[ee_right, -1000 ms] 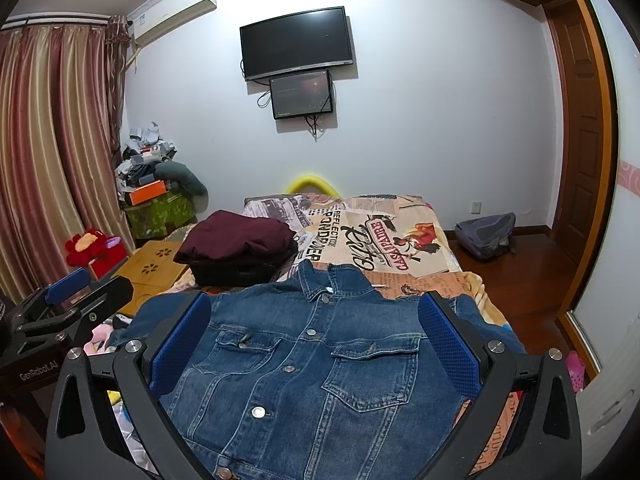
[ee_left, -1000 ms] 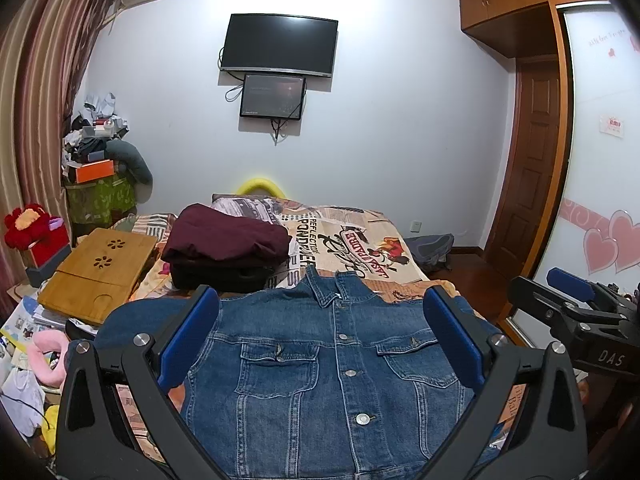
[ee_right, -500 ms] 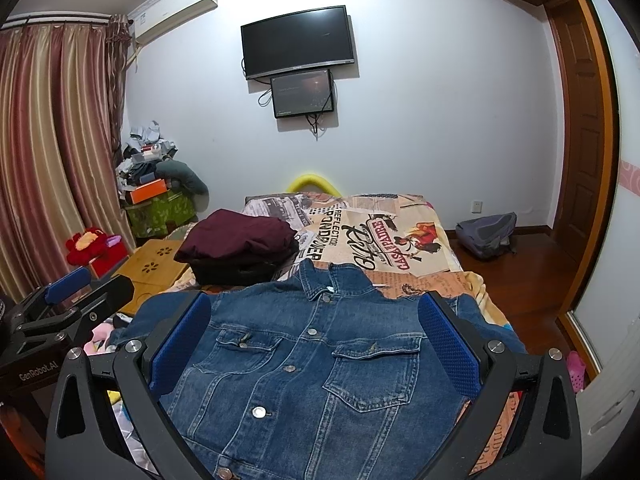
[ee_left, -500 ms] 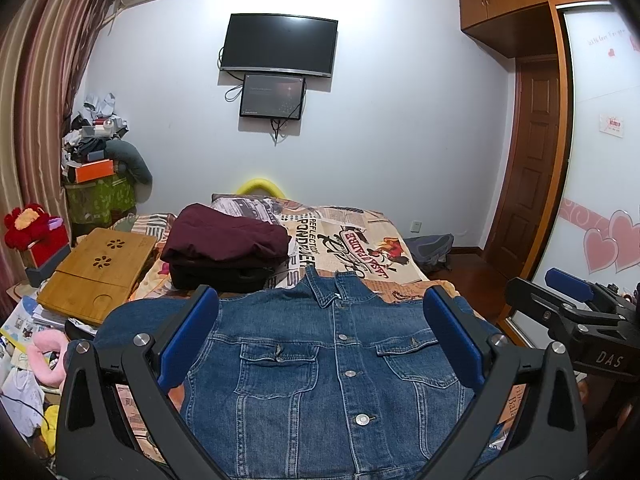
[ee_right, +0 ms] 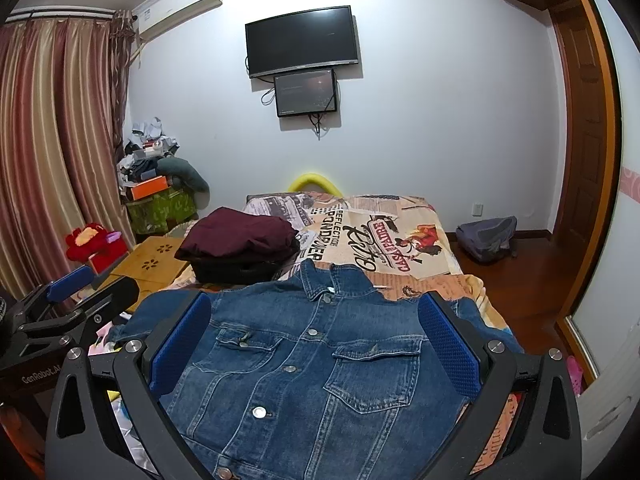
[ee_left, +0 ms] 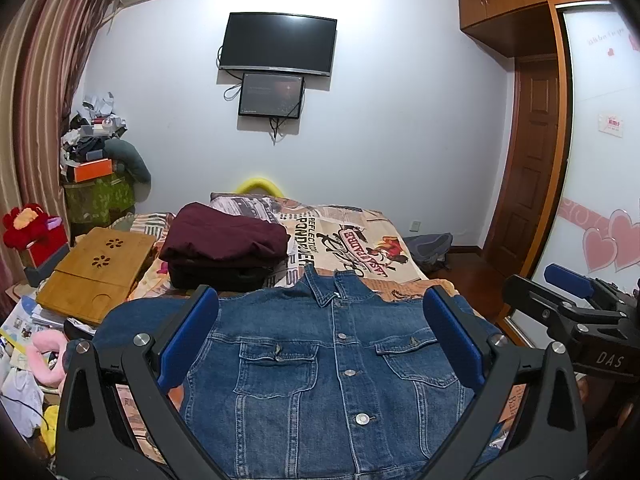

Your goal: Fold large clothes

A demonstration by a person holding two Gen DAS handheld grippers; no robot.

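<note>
A blue denim jacket lies flat and buttoned, front up, on the near end of the bed, collar pointing away from me. My left gripper hovers above its chest, open, nothing between the blue pads. The right gripper hangs over the same jacket, also open and empty. In the left wrist view the right gripper shows at the right edge; in the right wrist view the left gripper shows at the left edge. The jacket's hem is hidden below both frames.
Folded dark red and black clothes are stacked on the bed behind the jacket. A wooden lap desk and clutter lie left. A grey backpack sits on the floor right, near a wooden door.
</note>
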